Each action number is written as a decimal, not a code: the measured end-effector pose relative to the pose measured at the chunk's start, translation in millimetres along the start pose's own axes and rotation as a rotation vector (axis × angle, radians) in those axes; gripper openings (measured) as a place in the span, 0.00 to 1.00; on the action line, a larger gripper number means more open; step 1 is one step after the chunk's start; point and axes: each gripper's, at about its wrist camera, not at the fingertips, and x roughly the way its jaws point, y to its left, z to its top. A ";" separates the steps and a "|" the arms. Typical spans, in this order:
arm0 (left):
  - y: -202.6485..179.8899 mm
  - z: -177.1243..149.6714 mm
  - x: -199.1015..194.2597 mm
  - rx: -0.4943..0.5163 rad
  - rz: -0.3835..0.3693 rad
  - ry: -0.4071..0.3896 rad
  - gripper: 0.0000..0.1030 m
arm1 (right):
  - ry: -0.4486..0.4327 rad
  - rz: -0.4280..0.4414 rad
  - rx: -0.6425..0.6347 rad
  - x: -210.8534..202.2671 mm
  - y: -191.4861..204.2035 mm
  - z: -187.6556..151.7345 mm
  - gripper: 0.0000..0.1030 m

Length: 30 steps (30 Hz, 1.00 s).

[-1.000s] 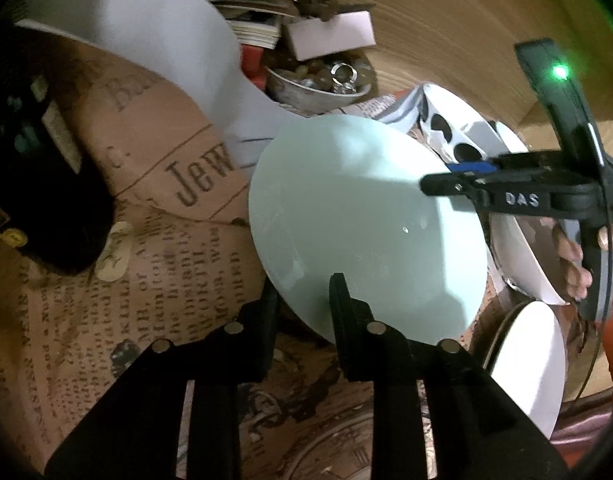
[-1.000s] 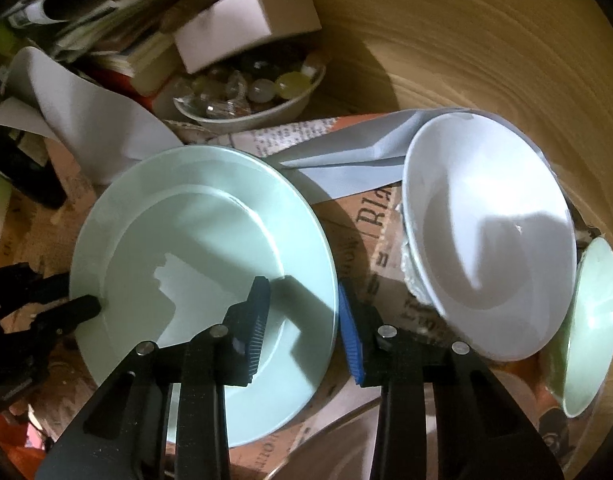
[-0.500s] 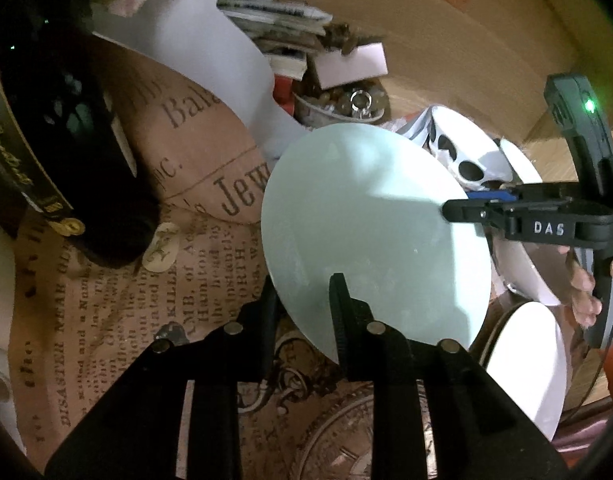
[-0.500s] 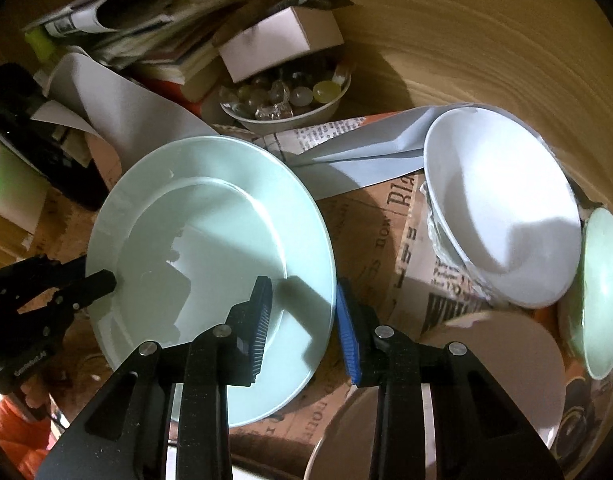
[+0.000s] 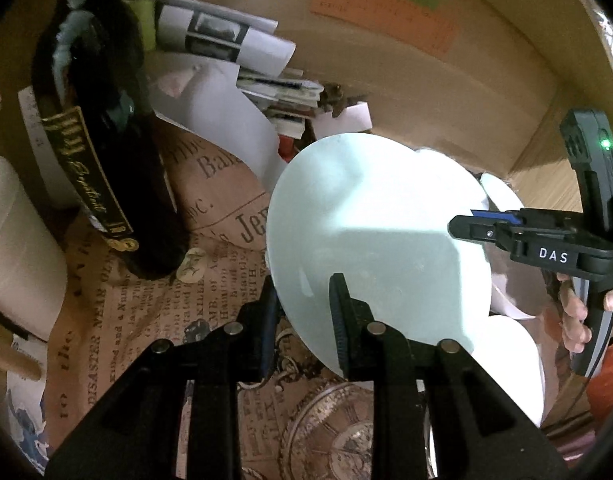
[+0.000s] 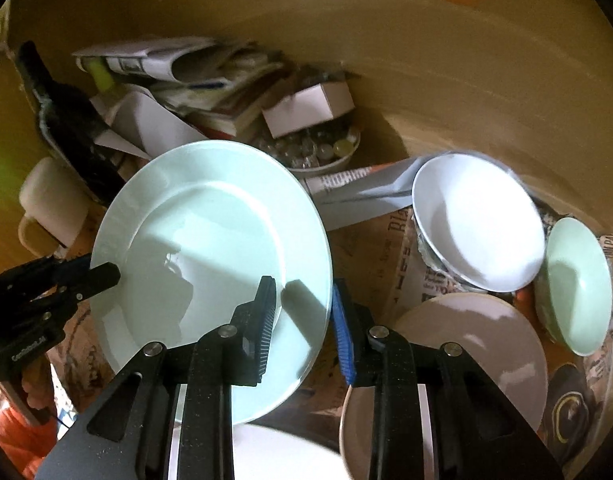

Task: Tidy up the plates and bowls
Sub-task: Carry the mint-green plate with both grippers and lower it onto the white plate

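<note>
Biggest risk first: the pale green plate (image 6: pixel 210 268) is off the table, tilted, carried by both tools at opposite rims, so if the 2 hands drift apart or twist at diff rates the glazed rim could slide out of a pinch and drop onto the crockery below. The right gripper (image 6: pixel 304 320) straddles the near-right rim, one pad over the plate's face, the blue pad under it; jaws look closed onto the rim but contact isn't fully clear. The left gripper (image 5: pixel 304 316) has the plate's edge between its fingers w/ the underside facing its camera, and seems clamped there too. Next worry: clutter. A tall dark bottle (image 5: pixel 102 152) stands just beside the plate's left side, so a swing that way could knock it over. Below & right lie a grey-beige plate (image 6: pixel 470 344), a white bowl (image 6: pixel 478 220) propped at a slant, and a small green bowl (image 6: pixel 574 284) near it; a low pass could clip them. Behind the plate: a dish of glass beads (image 6: pixel 322 152), a stack of papers & books (image 6: pixel 210 80), a white mug (image 6: pixel 52 204) at left. Newspaper sheets (image 5: pixel 146 320) cover the table; loose, could snag a rim when setting down.
</note>
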 end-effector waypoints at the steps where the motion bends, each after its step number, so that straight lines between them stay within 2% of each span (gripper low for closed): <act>1: -0.8 -0.4 -2.9 0.001 0.004 -0.006 0.24 | -0.008 0.005 0.003 -3.9 1.3 -1.2 0.25; 7: -9.1 -9.1 -24.8 0.010 0.007 -0.047 0.24 | -0.054 0.018 0.011 -13.8 -10.4 -5.9 0.25; 18: -23.8 -26.4 -57.3 0.026 -0.008 -0.093 0.24 | -0.118 0.023 0.026 -46.3 -4.1 -32.1 0.25; 30: -51.6 -51.3 -79.1 0.067 -0.002 -0.111 0.24 | -0.128 0.022 0.059 -63.5 -4.1 -69.1 0.25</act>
